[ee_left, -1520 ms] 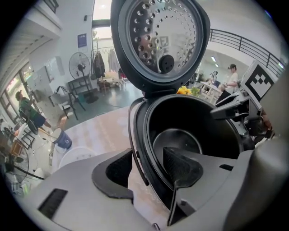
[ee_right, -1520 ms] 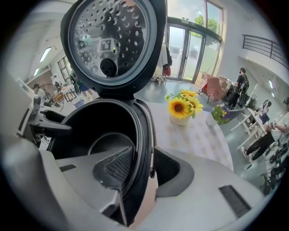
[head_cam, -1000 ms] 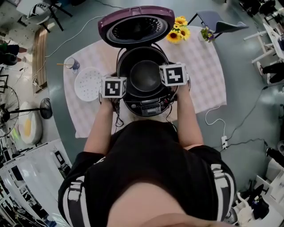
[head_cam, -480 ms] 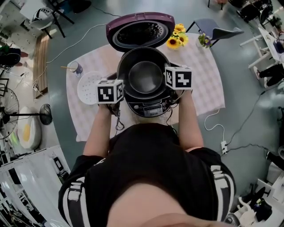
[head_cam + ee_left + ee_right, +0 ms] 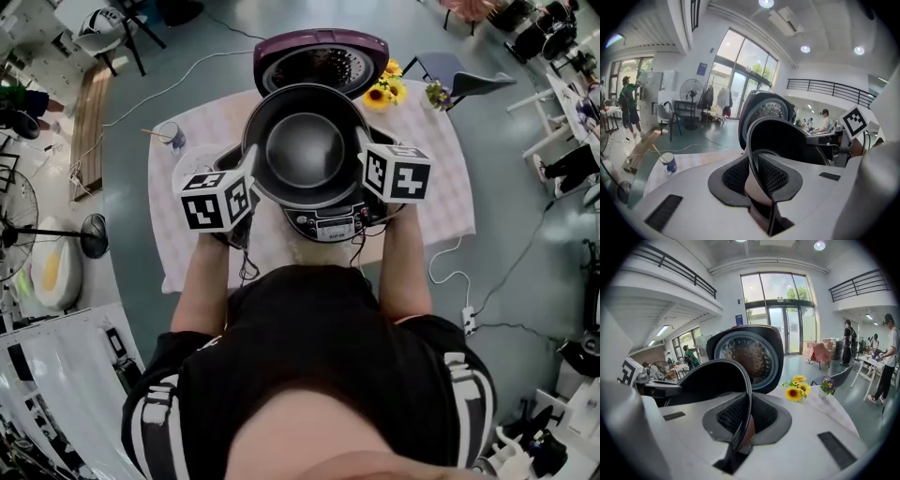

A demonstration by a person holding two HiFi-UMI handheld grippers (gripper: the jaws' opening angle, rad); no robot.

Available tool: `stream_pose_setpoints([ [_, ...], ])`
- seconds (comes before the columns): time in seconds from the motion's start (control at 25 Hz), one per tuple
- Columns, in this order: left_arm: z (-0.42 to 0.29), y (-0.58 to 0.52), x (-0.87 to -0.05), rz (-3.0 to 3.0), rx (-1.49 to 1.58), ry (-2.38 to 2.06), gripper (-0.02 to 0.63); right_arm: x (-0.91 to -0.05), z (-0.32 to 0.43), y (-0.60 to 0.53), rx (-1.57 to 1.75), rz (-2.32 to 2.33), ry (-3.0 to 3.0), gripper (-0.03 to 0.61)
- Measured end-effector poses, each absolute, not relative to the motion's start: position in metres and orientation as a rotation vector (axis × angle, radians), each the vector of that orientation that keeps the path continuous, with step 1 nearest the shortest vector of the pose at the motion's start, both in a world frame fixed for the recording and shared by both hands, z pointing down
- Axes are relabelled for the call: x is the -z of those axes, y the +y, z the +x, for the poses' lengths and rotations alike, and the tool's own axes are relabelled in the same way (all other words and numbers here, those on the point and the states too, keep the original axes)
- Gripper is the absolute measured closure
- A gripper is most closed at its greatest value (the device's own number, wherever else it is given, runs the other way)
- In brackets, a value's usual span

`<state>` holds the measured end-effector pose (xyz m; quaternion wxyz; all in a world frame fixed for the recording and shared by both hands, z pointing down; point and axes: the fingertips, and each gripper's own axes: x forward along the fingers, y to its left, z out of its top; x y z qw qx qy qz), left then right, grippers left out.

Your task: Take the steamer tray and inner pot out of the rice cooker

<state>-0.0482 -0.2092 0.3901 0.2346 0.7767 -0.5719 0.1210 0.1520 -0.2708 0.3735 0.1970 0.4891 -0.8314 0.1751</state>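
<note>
The inner pot (image 5: 305,145) hangs directly above the rice cooker (image 5: 323,225), toward the counter's (image 5: 441,178) near edge. The left hand-held gripper (image 5: 757,176), its jaws having just closed further, pinches the pot's left rim. The right hand-held gripper (image 5: 743,423) clamps the opposite rim, equally near.

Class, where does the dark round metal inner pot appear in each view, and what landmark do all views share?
Head view: dark round metal inner pot, upper centre.
Left gripper view: inner pot centre right, rim reaching bottom centre.
Right gripper view: inner pot centre left, rim reaching bottom centre.
Shared landmark: open purple rice cooker lid, behind the pot everywhere.
</note>
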Motion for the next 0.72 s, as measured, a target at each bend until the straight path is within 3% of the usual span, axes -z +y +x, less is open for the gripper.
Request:
stream_pose_setpoints([
  [0.36, -0.112, -0.164, -0.378, 2.050, -0.259, -1.690, 0.557, -0.363, 0.082, -0.241, -0.477, 1.242, -2.455, 0.554],
  [0.72, -0.223, -0.094, -0.386, 1.856, -0.171, -1.861, 0.564, -0.378, -0.042, -0.204, -0.495, 1.002, -2.528, 0.554],
])
